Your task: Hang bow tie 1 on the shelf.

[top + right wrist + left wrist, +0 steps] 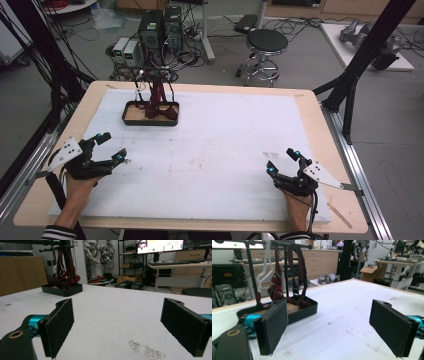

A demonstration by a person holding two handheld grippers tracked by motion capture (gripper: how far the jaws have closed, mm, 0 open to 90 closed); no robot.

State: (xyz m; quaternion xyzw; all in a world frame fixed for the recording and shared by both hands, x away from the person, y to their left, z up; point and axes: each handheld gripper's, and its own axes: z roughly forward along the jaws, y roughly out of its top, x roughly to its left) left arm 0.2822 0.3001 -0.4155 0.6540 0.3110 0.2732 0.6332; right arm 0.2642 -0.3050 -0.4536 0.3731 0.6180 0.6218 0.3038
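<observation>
The dark red fabric ties (156,102) hung on a thin black metal stand in a black rectangular tray (131,120), upper left of the high view. To work well, the left gripper (112,148) should approach low and straight, I think. Its 2 jaws stood wide with nothing between them. The right gripper (282,161), lower right, was also wide and empty, low over the white foam board (225,150).

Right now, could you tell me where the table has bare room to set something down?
The white mat lies bare between the left gripper and right gripper, and right of the black tray. It is crowded where dark red straps hang over that tray.
</observation>
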